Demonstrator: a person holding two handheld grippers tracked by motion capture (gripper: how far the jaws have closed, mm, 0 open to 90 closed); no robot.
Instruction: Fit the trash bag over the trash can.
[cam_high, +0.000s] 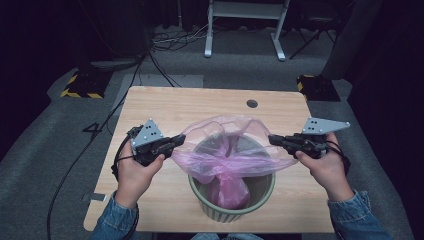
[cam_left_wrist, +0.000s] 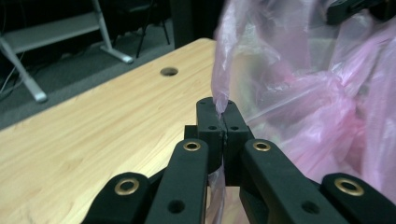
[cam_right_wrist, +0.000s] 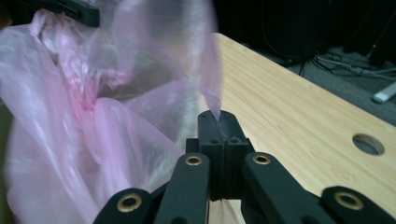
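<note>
Up close, the left gripper (cam_left_wrist: 219, 109) is pinching a thin edge of the pink plastic bag (cam_left_wrist: 303, 107) between its matte black jaws, which are pressed flat together with the film squeezed in the seam. Likewise, the right gripper (cam_right_wrist: 219, 122) is clamping another edge of the same bag (cam_right_wrist: 93, 121), a pointed fold of film rising out of its closed jaws. Brass-ringed pivots are showing on the black linkage arms below each pair of jaws. From the high view, the left gripper (cam_high: 179, 140) and the right gripper (cam_high: 272, 138) are sitting at opposite sides of the bag (cam_high: 227, 150), each held in a hand coming out of a denim sleeve (cam_high: 357, 215), each carrying a grey three-cornered plate with small holes. The bag is translucent, crinkled and glossy, its mouth ballooning open between the two grippers while its lower part is hanging down into the round, ribbed, pale green bin (cam_high: 235, 197). That bin is standing on the light wooden table (cam_high: 200, 102), near the person's edge, and the bag is draping over its rim. A round cable hole (cam_high: 252, 103) is showing in the tabletop farther back. Beyond the table, grey carpet, black cables (cam_high: 165, 42) and a white metal frame (cam_high: 245, 25) are lying in dim surroundings.
</note>
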